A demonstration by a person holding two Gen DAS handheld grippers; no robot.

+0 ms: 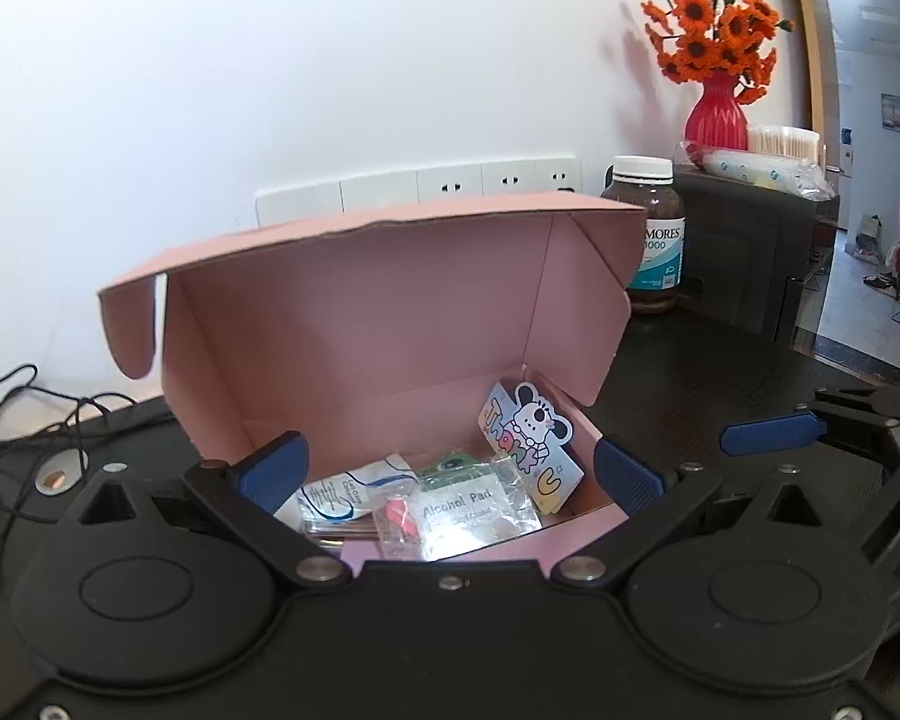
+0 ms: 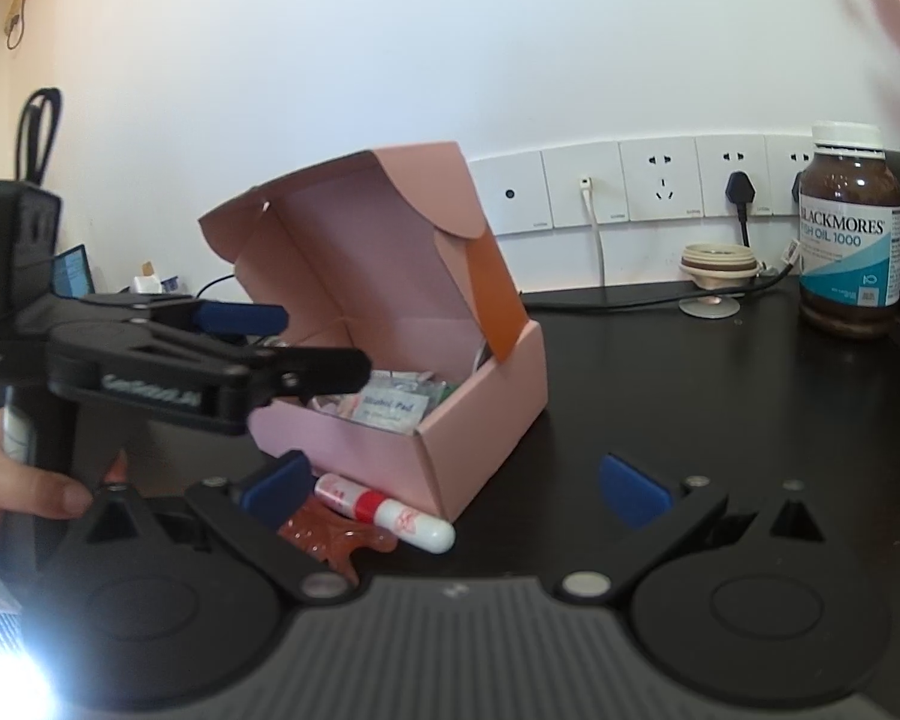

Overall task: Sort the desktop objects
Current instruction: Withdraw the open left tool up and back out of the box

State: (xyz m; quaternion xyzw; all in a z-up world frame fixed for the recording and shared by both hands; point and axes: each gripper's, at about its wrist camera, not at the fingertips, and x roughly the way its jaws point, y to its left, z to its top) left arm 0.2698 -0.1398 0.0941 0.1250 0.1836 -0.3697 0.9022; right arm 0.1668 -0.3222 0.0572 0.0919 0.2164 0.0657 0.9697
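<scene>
While the pink box (image 1: 360,312) is sitting open on the desk, we are holding the left gripper (image 1: 450,471) spread wide over its alcohol pad (image 1: 477,516), the right gripper (image 2: 456,489) parted, empty, beside it.

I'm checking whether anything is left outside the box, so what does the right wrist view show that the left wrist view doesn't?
Only the right wrist view shows a white tube with a red band lying on the desk against the box's near corner, on a reddish-brown wrapper, plus a roll of tape by the wall.

Only the left wrist view shows the cartoon card inside and the red vase of orange flowers.

Both show the open pink box, its alcohol pad and the brown supplement bottle.
</scene>
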